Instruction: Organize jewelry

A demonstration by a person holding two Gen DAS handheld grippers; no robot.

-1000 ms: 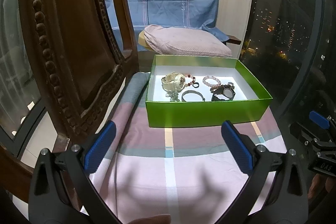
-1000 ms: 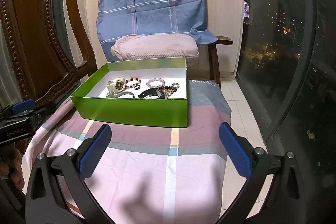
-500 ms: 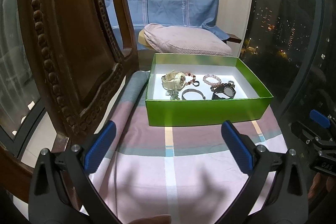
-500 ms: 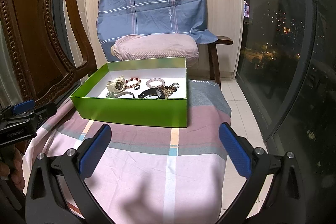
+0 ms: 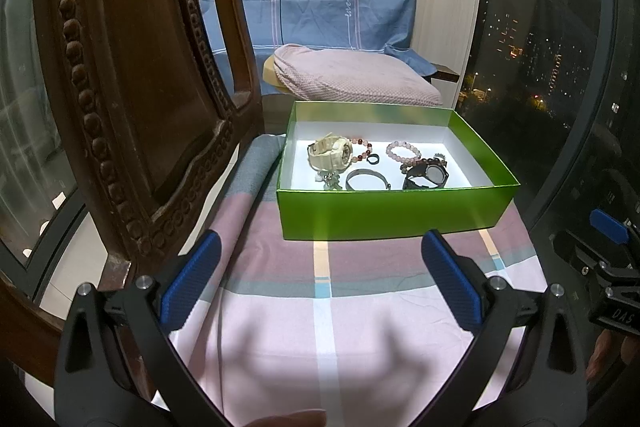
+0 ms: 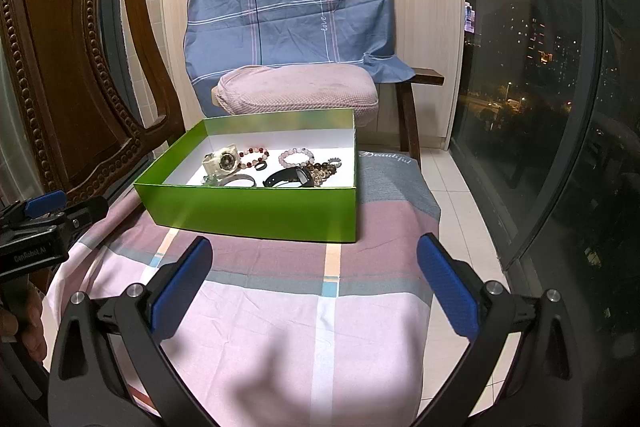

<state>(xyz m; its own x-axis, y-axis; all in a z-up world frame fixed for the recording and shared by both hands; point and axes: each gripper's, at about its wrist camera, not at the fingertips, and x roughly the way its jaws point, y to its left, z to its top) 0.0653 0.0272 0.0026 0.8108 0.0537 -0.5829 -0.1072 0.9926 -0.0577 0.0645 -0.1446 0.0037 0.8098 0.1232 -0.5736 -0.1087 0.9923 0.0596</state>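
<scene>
A: Where is the jewelry kept?

B: It is gathered inside a green box (image 5: 384,215) with a white floor, which is set on the checked cloth (image 5: 328,311) toward the far edge of the cloth-covered seat. The box's long axis is laid across the seat, side to side, and one long wall is turned toward the grippers.

A: How are the pieces arranged within it?

B: A cream watch (image 5: 330,155) is placed near the far-left corner of the box, resting on its side. Just beside it a red-and-white bead bracelet (image 5: 362,149) is seen, and a small dark ring (image 5: 374,159) lies close to that. A pink bead bracelet (image 5: 402,151) is laid further toward the right wall. Along the near wall a metal bangle (image 5: 366,179) is found, and a black watch (image 5: 428,175) is set to its right; from the right wrist view its strap (image 6: 280,178) is stretched roughly along the box's long axis. A brown bead cluster (image 6: 322,171) is touching the black watch.

A: How are the grippers held?

B: The left gripper (image 5: 320,279) is held above the near part of the cloth, its blue pads (image 5: 192,279) spread wide with nothing between them. The right gripper (image 6: 316,281) is likewise spread wide and empty, and is aimed at the box's near-right corner.

A: What is seen beyond the box?

B: A carved wooden chair back (image 5: 132,75) is standing at the left edge, and a pink cushion (image 6: 298,89) is seen behind the box.
</scene>
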